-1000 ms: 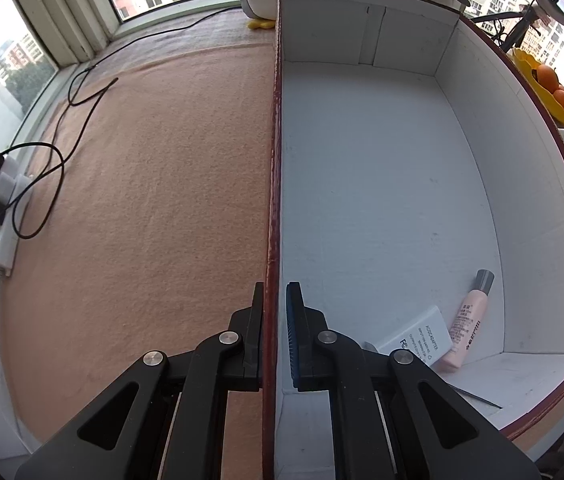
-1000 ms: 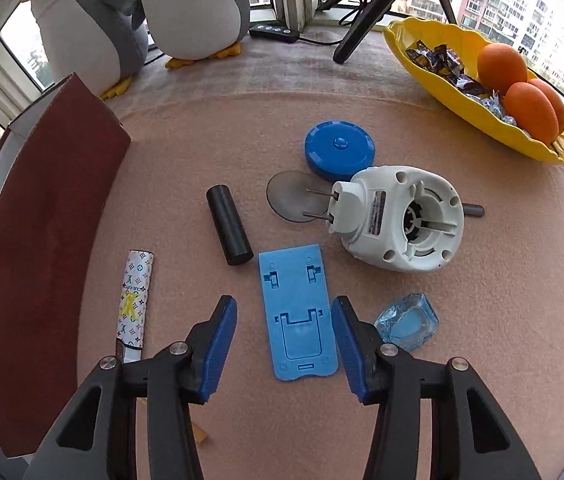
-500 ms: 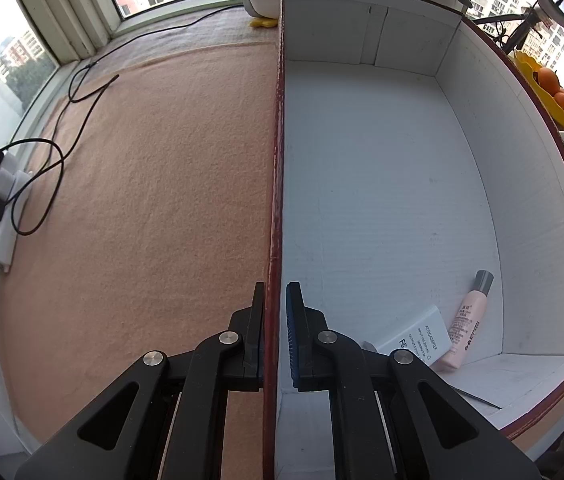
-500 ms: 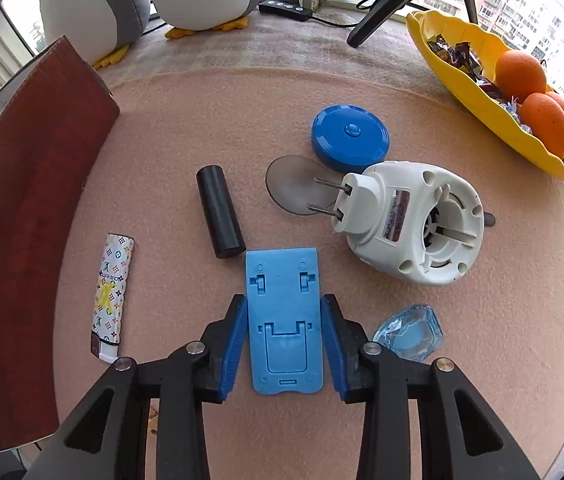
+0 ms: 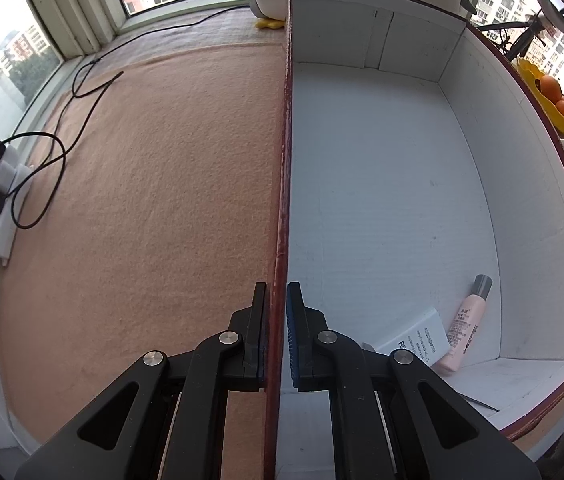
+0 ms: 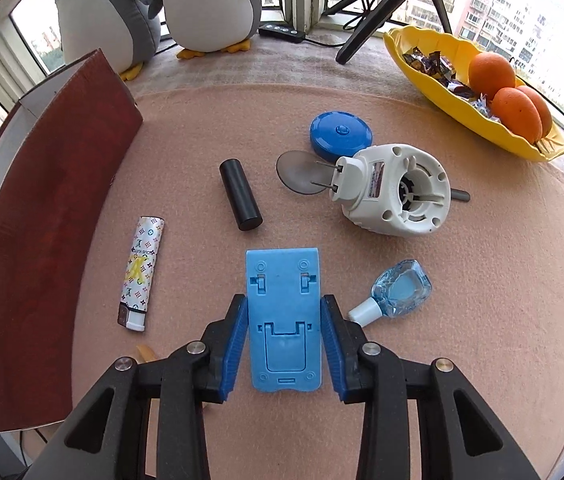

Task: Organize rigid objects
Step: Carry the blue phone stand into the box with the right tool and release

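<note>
My right gripper is shut on the blue plastic phone stand, its pads against the stand's two long edges. Around it on the tan mat lie a patterned lighter, a black cylinder, a blue round lid, a white plug-in device and a small clear blue bottle. My left gripper is shut on the left wall of the red-brown box with a white inside. In the box lie a pink tube and a white carton.
The box's red-brown outer wall stands left of the objects. A yellow dish with oranges and sweets sits at the back right. Two plush penguins and a tripod stand by the window. Cables and a power strip lie at the mat's left.
My right gripper moved forward over the blue phone stand and closed on its sides. My left gripper kept its hold on the box wall.
</note>
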`<state>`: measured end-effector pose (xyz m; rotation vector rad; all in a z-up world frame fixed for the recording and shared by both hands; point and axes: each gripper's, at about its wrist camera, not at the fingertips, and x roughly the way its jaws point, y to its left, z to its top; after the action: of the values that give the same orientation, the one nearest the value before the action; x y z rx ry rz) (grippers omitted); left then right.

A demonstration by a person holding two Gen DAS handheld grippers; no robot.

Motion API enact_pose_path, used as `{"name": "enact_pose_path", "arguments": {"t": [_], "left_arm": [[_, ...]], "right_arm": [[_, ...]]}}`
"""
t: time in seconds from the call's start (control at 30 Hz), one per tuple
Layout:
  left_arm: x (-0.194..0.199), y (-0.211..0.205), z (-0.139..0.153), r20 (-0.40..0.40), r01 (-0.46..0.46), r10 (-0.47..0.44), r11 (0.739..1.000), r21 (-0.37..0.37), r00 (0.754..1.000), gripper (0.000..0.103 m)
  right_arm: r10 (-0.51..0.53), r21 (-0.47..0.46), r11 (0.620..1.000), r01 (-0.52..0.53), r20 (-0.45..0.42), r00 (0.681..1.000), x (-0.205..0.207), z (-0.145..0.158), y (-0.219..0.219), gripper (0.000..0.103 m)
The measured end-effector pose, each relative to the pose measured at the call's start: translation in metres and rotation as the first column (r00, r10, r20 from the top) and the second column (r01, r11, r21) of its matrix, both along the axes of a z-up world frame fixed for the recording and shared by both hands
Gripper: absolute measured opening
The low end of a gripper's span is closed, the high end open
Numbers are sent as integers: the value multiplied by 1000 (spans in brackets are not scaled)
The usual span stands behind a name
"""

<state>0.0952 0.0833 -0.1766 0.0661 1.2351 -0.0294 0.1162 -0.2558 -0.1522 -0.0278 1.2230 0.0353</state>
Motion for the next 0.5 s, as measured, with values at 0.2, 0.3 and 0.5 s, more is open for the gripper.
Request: {"name": "enact_pose_path", "arguments": {"t": [0.2, 0.3, 0.5], "left_arm": [[0, 2, -1, -3, -13, 13, 1000, -7, 1000, 7], [0, 2, 0, 1, -18, 18, 1000, -5, 1000, 7], [-2, 3, 0, 8, -26, 26, 1000, 0, 1000, 7]], "right_arm": [[56, 24, 998, -59, 105, 993, -11, 50, 23, 33], [109, 25, 993, -114, 158, 981, -16, 74, 45, 33], [232, 24, 969, -244, 229, 945, -24, 106, 96, 33]]}}
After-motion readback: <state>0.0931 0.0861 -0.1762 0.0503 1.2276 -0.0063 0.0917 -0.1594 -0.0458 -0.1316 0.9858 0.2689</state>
